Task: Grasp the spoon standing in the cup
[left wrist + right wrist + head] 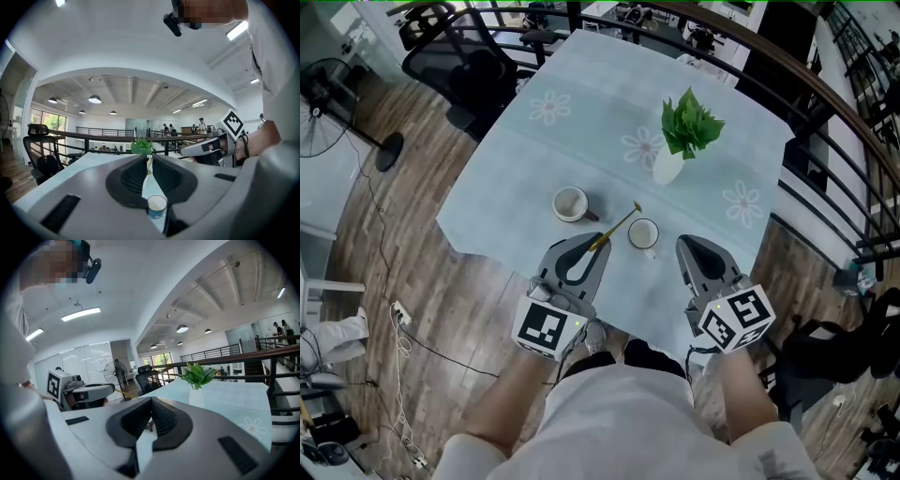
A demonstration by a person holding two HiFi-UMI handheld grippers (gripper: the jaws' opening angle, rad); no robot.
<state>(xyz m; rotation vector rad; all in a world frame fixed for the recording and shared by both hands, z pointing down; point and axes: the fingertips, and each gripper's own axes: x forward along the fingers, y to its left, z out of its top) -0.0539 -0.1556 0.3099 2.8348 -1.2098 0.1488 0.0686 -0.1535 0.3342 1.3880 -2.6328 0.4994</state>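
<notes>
A thin golden spoon (619,225) slants in the air, bowl end up and right, just left of a white cup (643,233) on the pale tablecloth (525,187). My left gripper (602,242) is shut on the spoon's handle end. In the left gripper view the spoon (149,168) shows as a pale sliver between the pads, with the cup (157,206) below it. The right gripper view shows the spoon (118,391) sticking out of the left gripper. My right gripper (682,242) hovers right of the cup, shut and holding nothing.
A second cup (570,203) with a handle stands left of the spoon. A green plant in a white vase (668,165) is further back. A dark railing (825,103) runs behind and right of the table; an office chair (455,56) and a floor fan (328,89) stand at the left.
</notes>
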